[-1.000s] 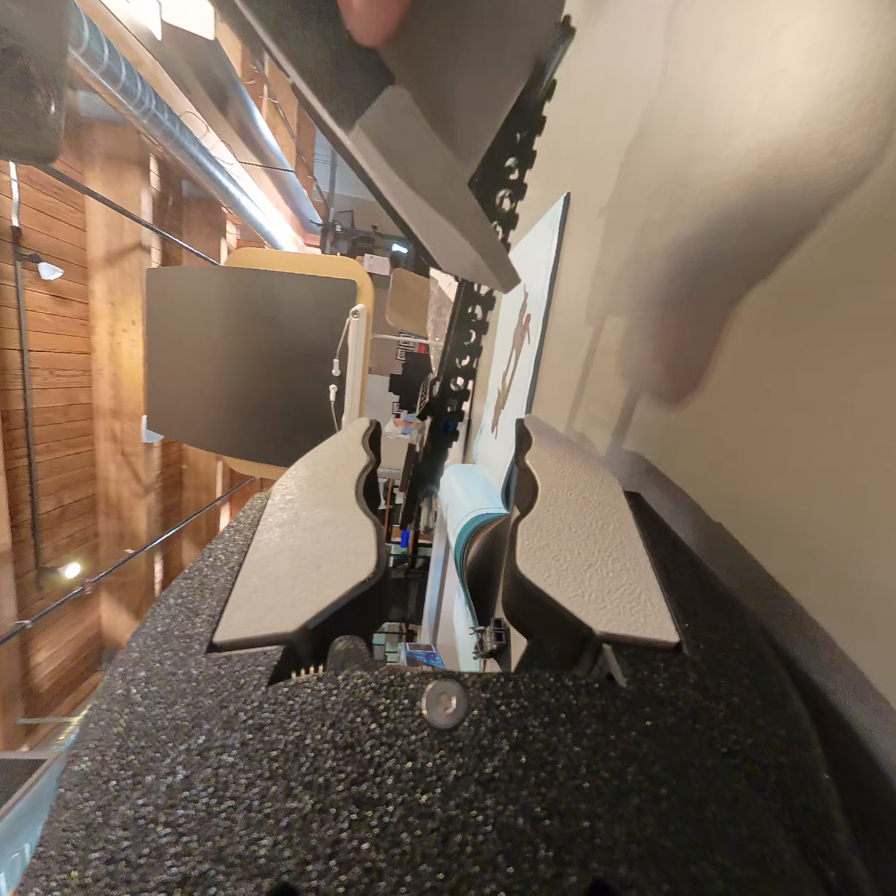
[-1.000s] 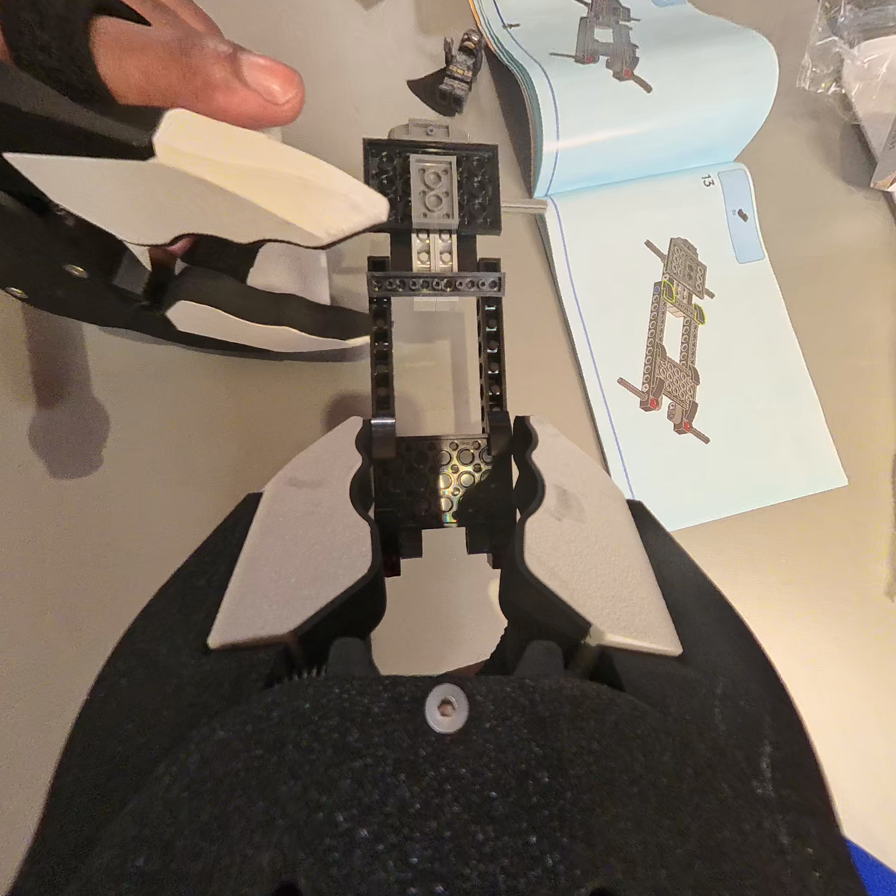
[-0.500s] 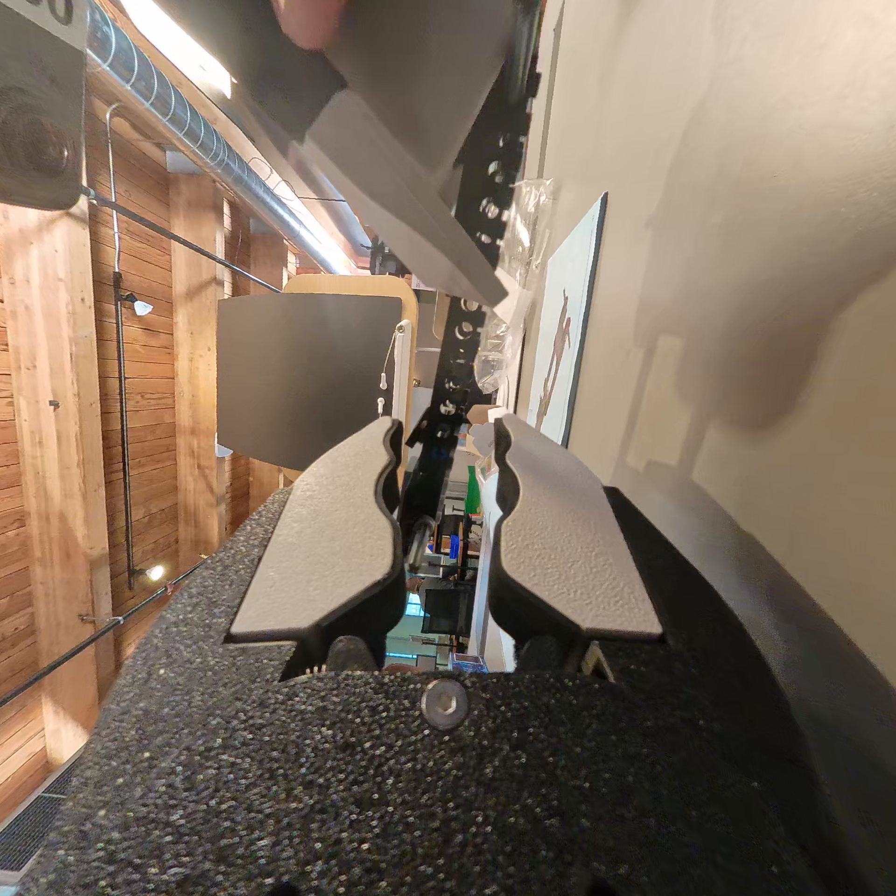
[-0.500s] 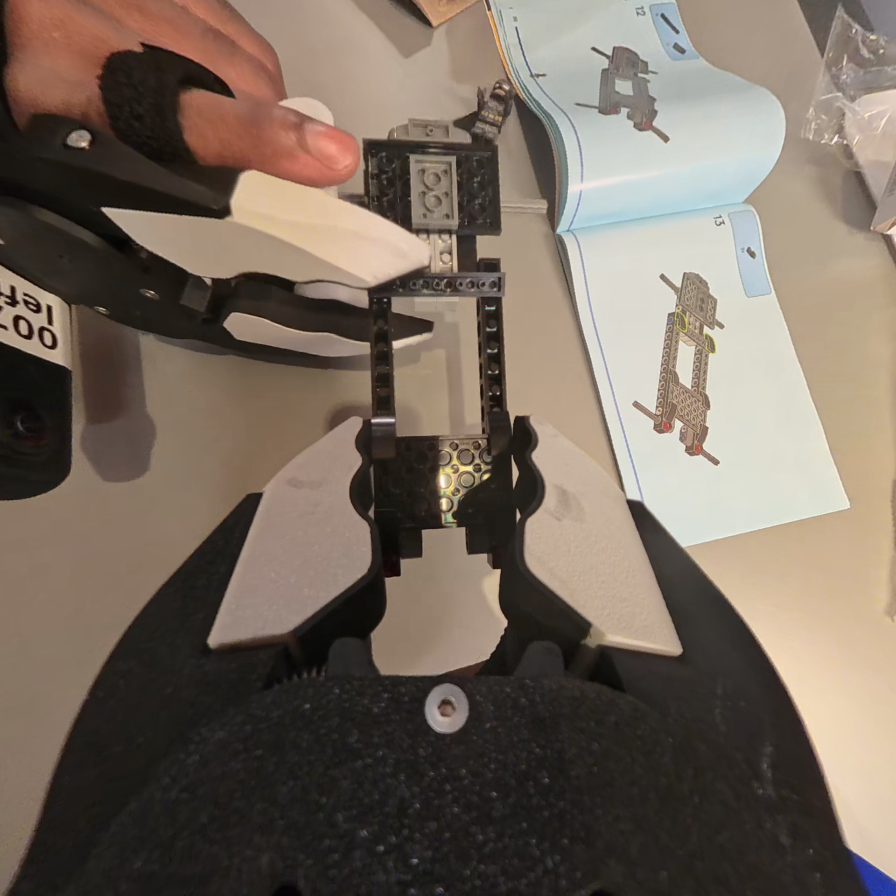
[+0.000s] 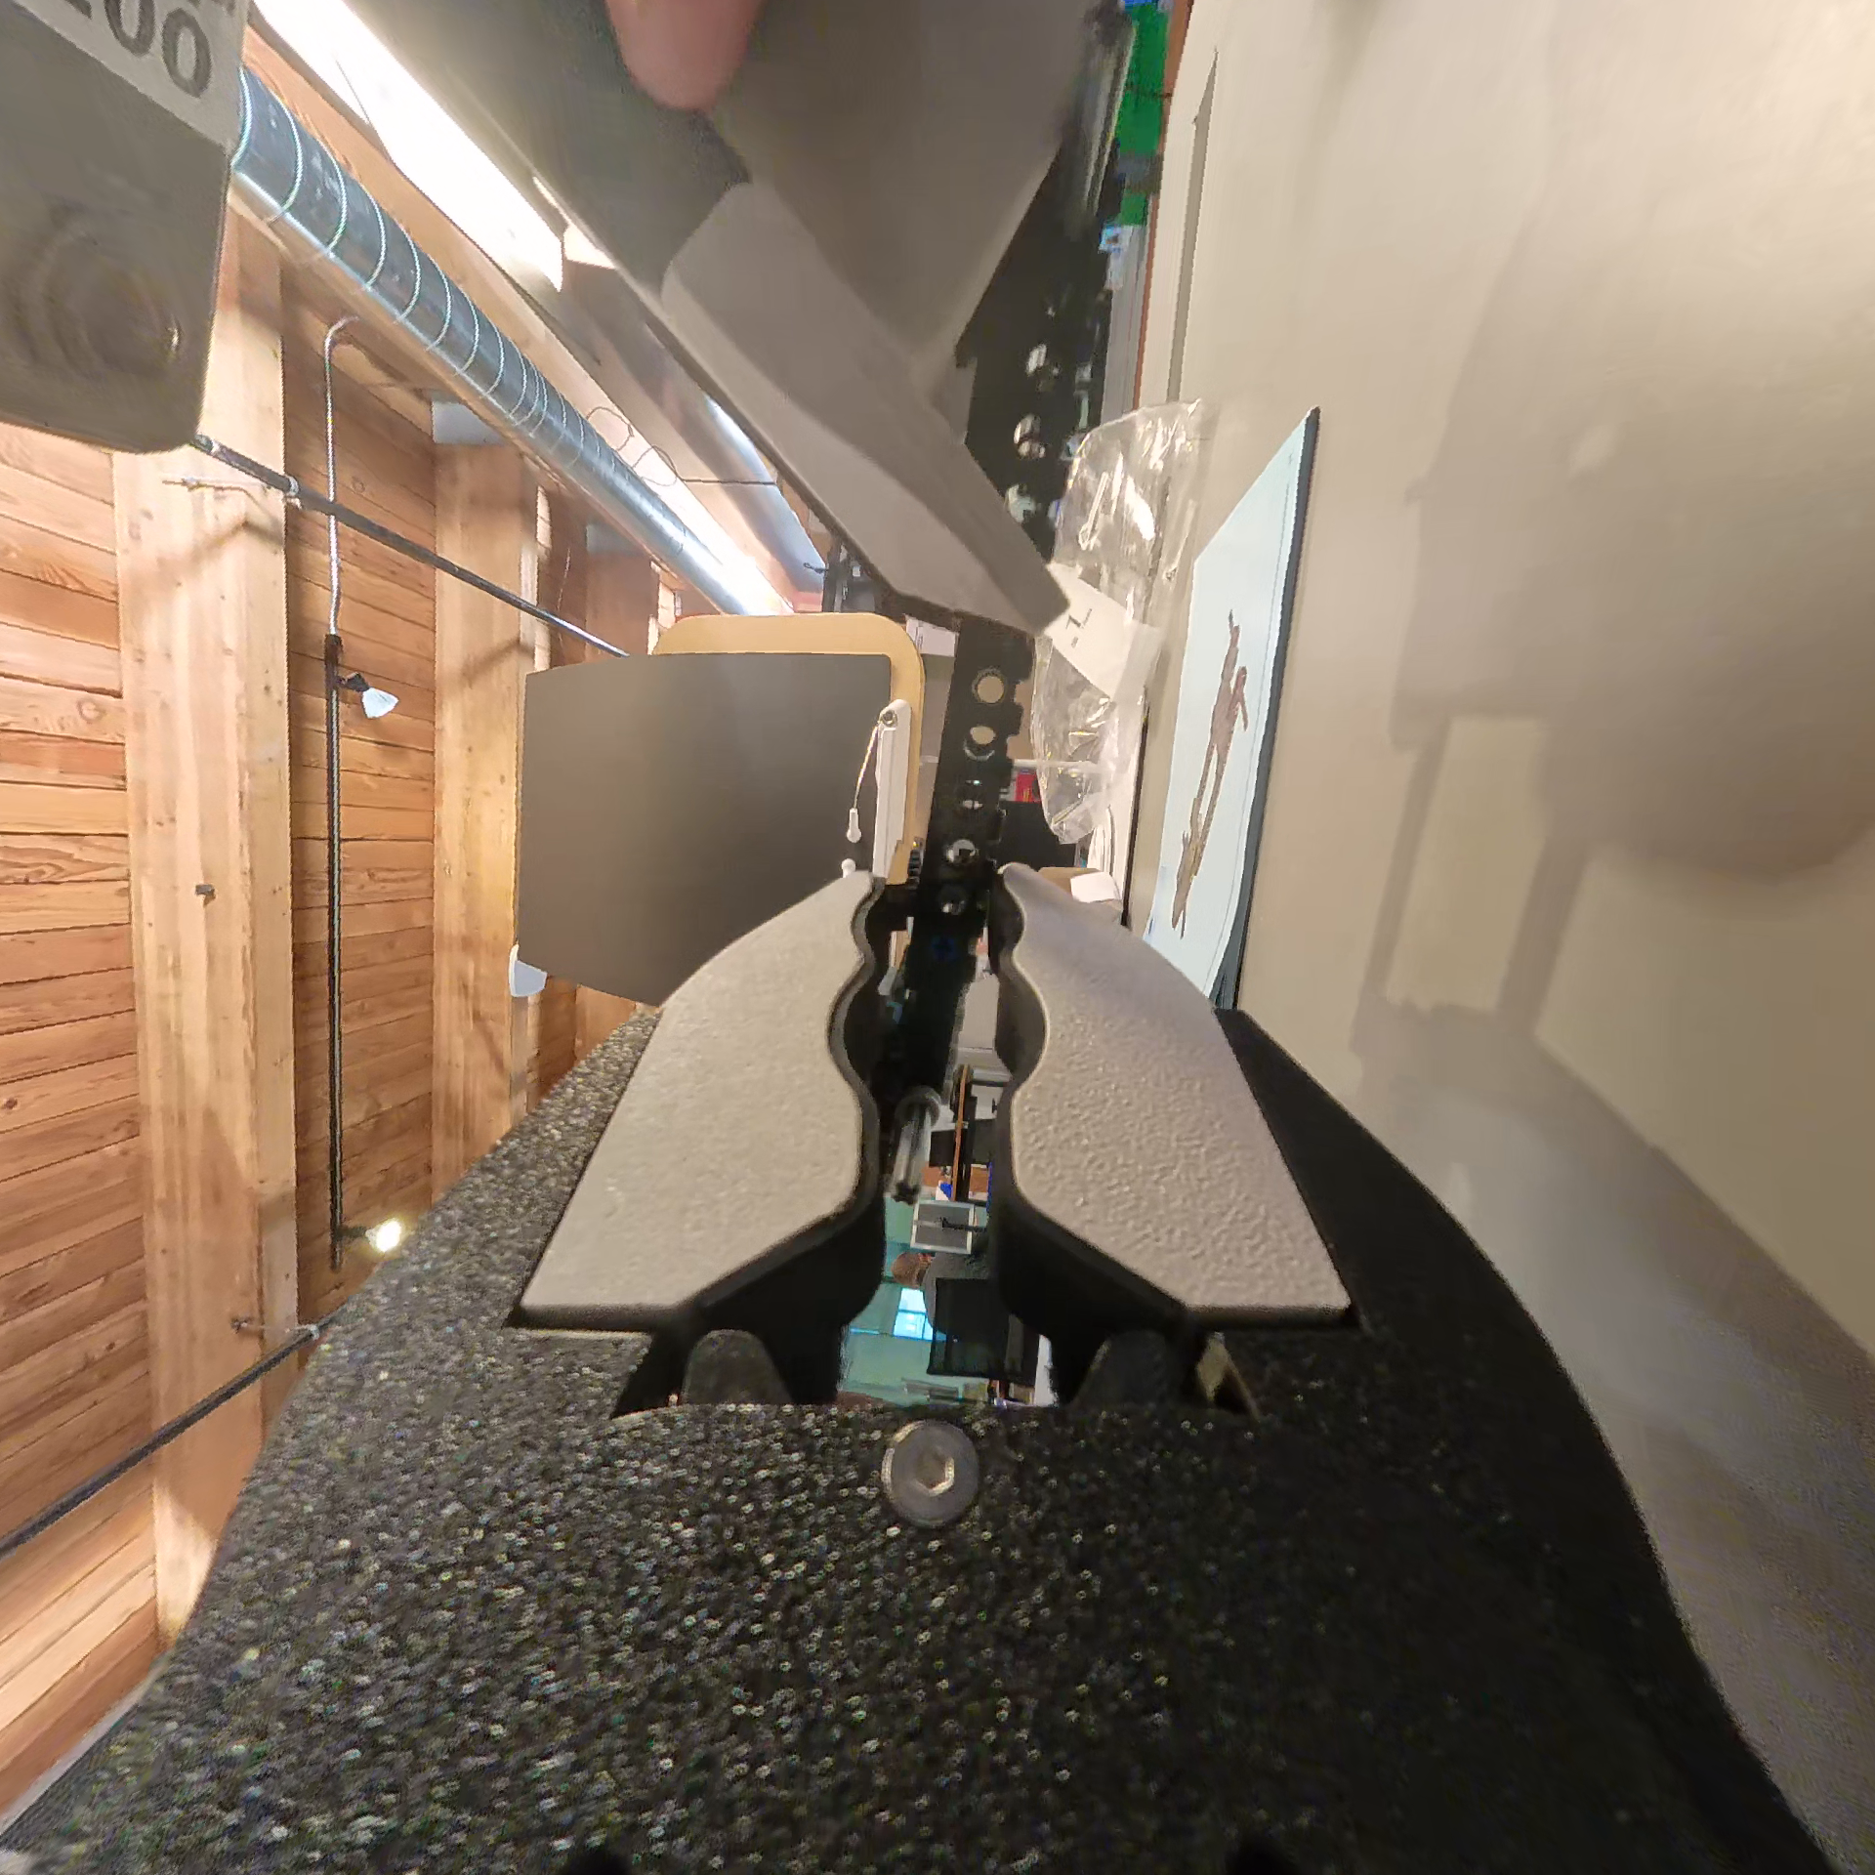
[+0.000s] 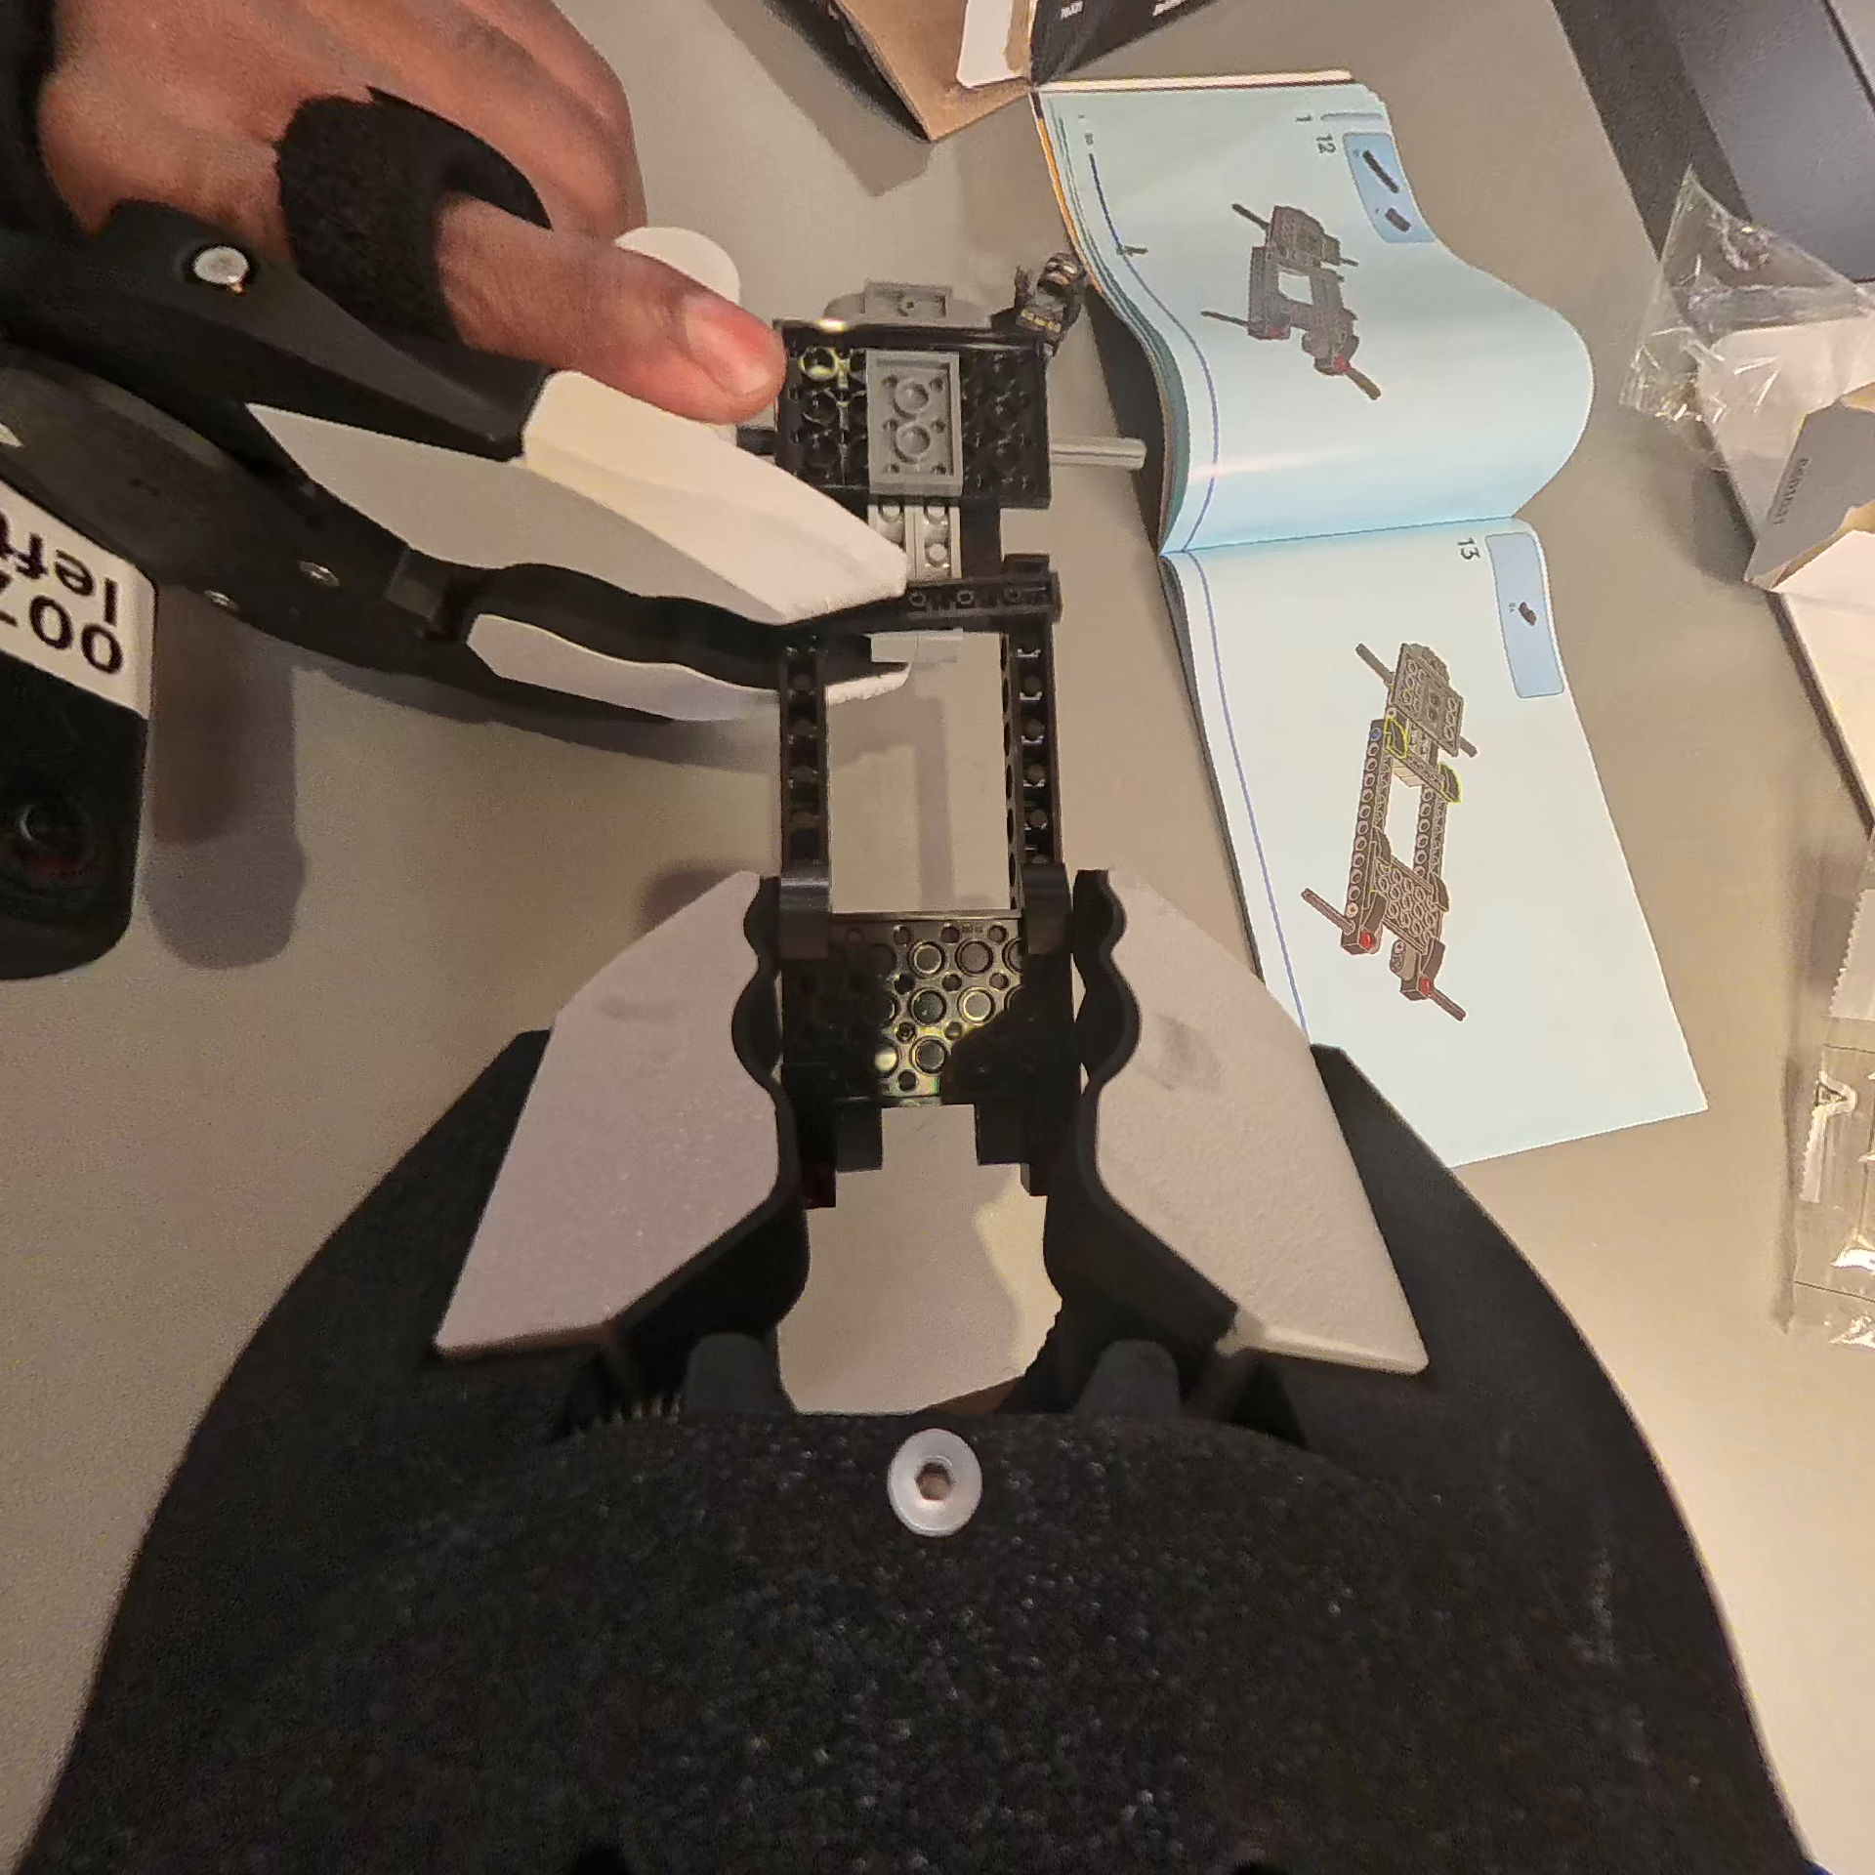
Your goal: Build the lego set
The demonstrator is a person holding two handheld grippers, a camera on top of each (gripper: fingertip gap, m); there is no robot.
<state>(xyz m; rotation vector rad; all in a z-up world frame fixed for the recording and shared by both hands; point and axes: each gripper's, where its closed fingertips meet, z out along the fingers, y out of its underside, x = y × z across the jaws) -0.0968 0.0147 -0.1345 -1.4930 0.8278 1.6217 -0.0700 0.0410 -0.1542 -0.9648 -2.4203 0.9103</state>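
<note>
The right gripper [image 6: 928, 918] is clenched on the near end of a black brick-built chassis frame [image 6: 918, 781], its two grey pads pressed against the frame's outer sides where a black studded plate [image 6: 913, 999] spans the two long holed beams. The frame reaches away from that gripper above the grey table [image 6: 406, 913], ending at the far end in a wider black plate topped by a small grey brick [image 6: 913, 426]. The left gripper [image 6: 862, 634] comes in from the left, held by a person's hand [image 6: 426, 172] with a black strap round one finger, and its white fingers [image 6: 771, 548] close on the frame's left beam beside a black cross beam [image 6: 974, 599], one finger above and one below. In the left wrist view the same beam [image 5: 954, 913] shows edge-on in the narrow gap between that gripper's textured fingertips [image 5: 1025, 913], which appear to touch it on both sides. To the right of the frame an open instruction booklet [image 6: 1420, 812] with pale blue pages lies flat on the table. A small dark minifigure [image 6: 1055, 294] lies just beside the frame's far end. Clear plastic bags [image 6: 1745, 294] and a cardboard box [image 6: 954, 61] sit at the far right and far edge.
</note>
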